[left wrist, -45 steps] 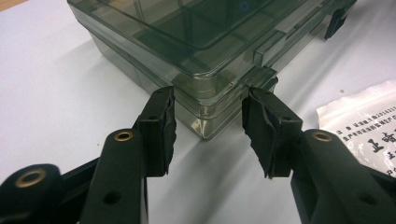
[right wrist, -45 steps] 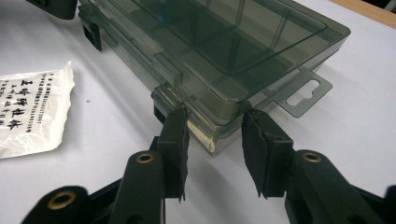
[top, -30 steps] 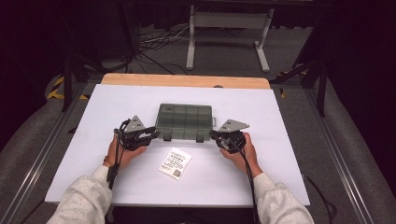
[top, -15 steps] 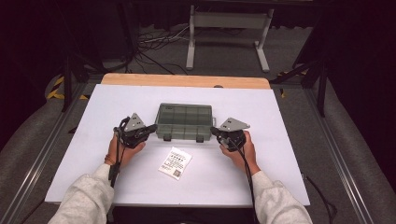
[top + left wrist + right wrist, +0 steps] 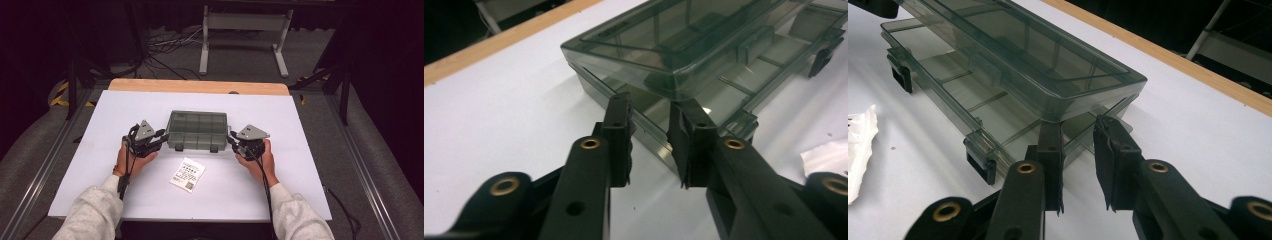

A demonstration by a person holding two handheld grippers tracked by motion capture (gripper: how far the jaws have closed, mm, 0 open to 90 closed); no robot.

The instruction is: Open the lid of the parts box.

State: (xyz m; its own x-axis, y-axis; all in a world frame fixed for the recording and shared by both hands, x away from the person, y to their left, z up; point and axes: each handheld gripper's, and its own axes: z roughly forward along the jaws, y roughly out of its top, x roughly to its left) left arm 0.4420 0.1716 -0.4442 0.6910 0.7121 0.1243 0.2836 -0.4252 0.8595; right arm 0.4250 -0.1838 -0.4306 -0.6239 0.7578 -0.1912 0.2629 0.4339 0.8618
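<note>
Lying long-side left to right on the white desk, the grey box sat between the left hand-held gripper and right hand-held gripper, both just parting slightly, pinching nothing.

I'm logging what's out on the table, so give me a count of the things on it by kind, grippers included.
Smoky clear compartment box: 1
White labelled packet: 1
Handheld grippers, left gripper and right gripper: 2
Total: 4
</note>
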